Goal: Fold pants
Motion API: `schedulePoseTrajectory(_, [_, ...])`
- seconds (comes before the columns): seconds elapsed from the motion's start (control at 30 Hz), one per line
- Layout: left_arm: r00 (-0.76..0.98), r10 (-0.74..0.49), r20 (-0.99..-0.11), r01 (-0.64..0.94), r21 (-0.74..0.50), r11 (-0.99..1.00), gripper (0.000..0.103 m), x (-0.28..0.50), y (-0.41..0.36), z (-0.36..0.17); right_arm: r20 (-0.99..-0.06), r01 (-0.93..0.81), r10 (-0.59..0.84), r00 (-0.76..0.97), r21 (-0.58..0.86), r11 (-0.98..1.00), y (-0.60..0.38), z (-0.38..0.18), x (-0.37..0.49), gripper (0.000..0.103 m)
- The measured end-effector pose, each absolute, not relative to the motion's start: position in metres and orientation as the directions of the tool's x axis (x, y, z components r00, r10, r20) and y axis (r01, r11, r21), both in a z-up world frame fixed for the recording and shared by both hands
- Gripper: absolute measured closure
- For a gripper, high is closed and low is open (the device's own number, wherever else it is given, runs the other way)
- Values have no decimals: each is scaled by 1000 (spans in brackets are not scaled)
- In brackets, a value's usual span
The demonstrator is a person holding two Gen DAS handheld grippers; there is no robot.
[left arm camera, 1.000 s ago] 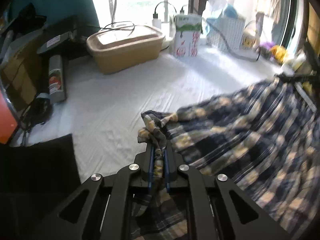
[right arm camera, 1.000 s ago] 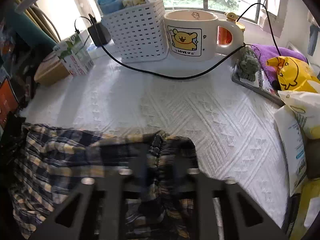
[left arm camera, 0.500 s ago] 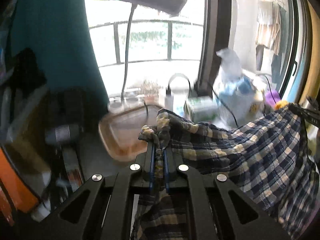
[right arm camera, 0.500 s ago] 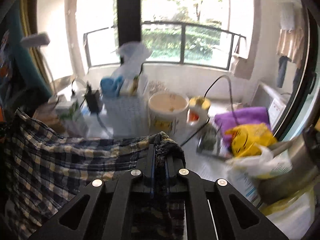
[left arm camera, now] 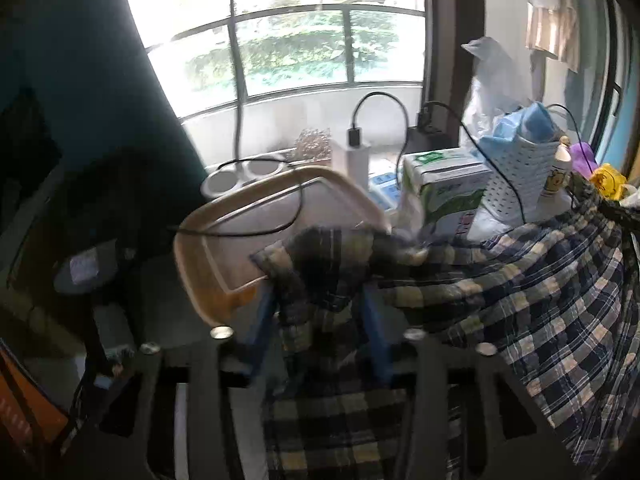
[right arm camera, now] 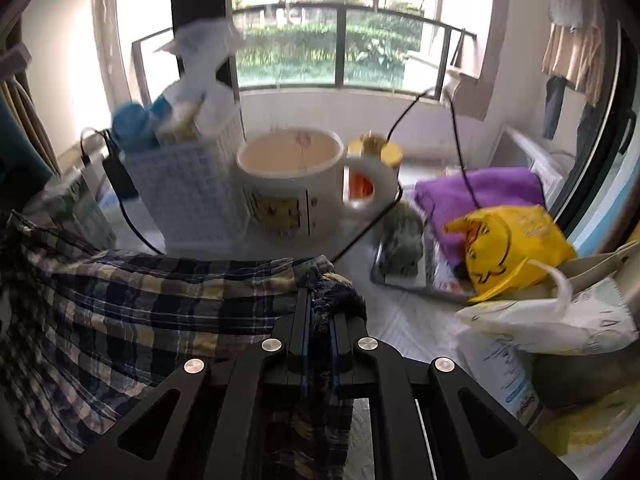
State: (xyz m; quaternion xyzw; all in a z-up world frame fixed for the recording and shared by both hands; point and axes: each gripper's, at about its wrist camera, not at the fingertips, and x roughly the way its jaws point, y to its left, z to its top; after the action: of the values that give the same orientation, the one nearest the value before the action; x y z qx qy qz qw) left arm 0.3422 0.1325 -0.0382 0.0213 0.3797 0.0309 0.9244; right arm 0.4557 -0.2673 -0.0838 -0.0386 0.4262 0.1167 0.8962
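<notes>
Left gripper (left arm camera: 320, 320) had just been opening, fingers spread w/ the plaid pants (left arm camera: 520, 300) bunched loose between them, not pinched. Right gripper (right arm camera: 318, 320) was pressed tight on the other corner, cloth strung up between both. Risk as I read it: the left corner slides out, fabric sags one-sided, fold line goes crooked. Beyond the fingertips: white textured table cover (right arm camera: 396, 320), crowded w/ big mug (right arm camera: 288, 184), white basket (right arm camera: 192, 196), balcony window (right arm camera: 328, 44) behind.
</notes>
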Motion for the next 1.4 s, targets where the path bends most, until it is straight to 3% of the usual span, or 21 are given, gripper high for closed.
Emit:
schedulePoseTrajectory(0.1, [716, 106, -690, -79, 71, 994, 36, 330, 142, -33, -786, -241, 175, 593, 34, 970, -268, -88, 459, 94])
schedulePoseTrajectory(0.23, [719, 102, -688, -84, 60, 995, 36, 287, 151, -20, -768, -244, 169, 618, 17, 970, -270, -77, 447, 83])
schedulePoseTrajectory(0.27, [719, 90, -690, -73, 54, 996, 36, 278, 151, -19, -760, -248, 171, 628, 13, 969, -271, -72, 439, 77])
schedulePoseTrajectory(0.33, [706, 52, -706, -37, 37, 999, 36, 250, 147, -20, -744, -249, 166, 647, -1, 968, -272, -65, 425, 53])
schedulePoseTrajectory(0.37, [693, 32, -720, -23, 23, 999, 36, 231, 143, -22, -735, -250, 167, 657, -4, 968, -274, -60, 418, 34])
schedulePoseTrajectory(0.4, [681, 14, -732, -9, 10, 1000, 35, 216, 140, -26, -724, -251, 173, 668, 0, 968, -277, -56, 408, 31])
schedulePoseTrajectory(0.8, [539, -215, -815, 63, -216, 974, 32, 98, 92, -93, -715, -292, 221, 663, 25, 956, -333, -47, 296, 31])
schedulePoseTrajectory(1.03, [588, -217, -779, 50, -232, 971, 33, 74, 79, -102, -779, -353, 224, 586, 4, 936, -352, -83, 244, 31])
schedulePoseTrajectory(1.07, [596, -212, -774, 55, -225, 973, 37, 73, 77, -102, -781, -354, 236, 578, 21, 935, -355, -88, 240, 31])
schedulePoseTrajectory(1.1, [599, -212, -772, 60, -221, 973, 60, 74, 75, -102, -787, -359, 247, 565, 36, 933, -358, -95, 236, 32])
schedulePoseTrajectory(1.13, [604, -190, -774, 53, -199, 979, 73, 75, 72, -102, -793, -357, 248, 556, 42, 933, -360, -103, 230, 35])
schedulePoseTrajectory(1.17, [603, -179, -778, 49, -188, 981, 96, 77, 74, -104, -795, -356, 246, 554, 41, 934, -359, -107, 227, 47])
schedulePoseTrajectory(1.2, [605, -171, -778, 44, -181, 982, 101, 79, 74, -105, -796, -351, 236, 557, 32, 936, -358, -112, 224, 58])
schedulePoseTrajectory(1.3, [619, -161, -769, 28, -183, 983, 102, 83, 82, -104, -779, -369, 261, 570, 41, 928, -351, -113, 214, 80])
schedulePoseTrajectory(1.4, [624, -129, -771, 0, -165, 986, 103, 96, 94, -104, -758, -413, 281, 589, 16, 911, -332, -105, 199, 83])
